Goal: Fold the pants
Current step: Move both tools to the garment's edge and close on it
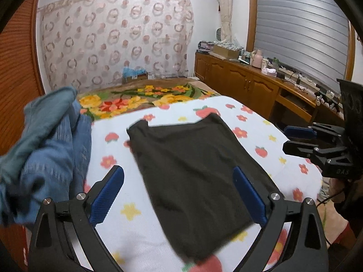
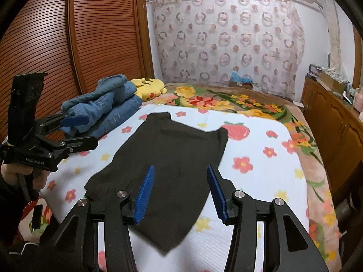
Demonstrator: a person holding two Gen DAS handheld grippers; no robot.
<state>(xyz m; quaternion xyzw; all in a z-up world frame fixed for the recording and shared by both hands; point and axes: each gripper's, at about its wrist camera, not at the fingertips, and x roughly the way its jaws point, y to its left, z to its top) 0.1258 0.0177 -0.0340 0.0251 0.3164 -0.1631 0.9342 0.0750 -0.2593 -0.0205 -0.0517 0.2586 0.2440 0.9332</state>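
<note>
Dark pants point(image 1: 195, 172) lie folded into a flat rectangle on the white flowered sheet point(image 1: 261, 136); they show in the right wrist view point(image 2: 172, 158) too. My left gripper point(image 1: 179, 195) is open and empty, hovering over the pants' near part; it also shows at the left of the right wrist view point(image 2: 84, 131). My right gripper point(image 2: 180, 192) is open and empty above the pants' near edge; it also shows at the right edge of the left wrist view point(image 1: 288, 138).
A pile of blue jeans point(image 1: 45, 147) point(image 2: 106, 106) lies at the bed's left side, with a yellow plush toy point(image 2: 149, 87) behind. A floral blanket point(image 2: 226, 99) covers the far bed. A wooden cabinet point(image 1: 245, 81) with clutter stands right; a slatted wardrobe point(image 2: 90, 34) stands left.
</note>
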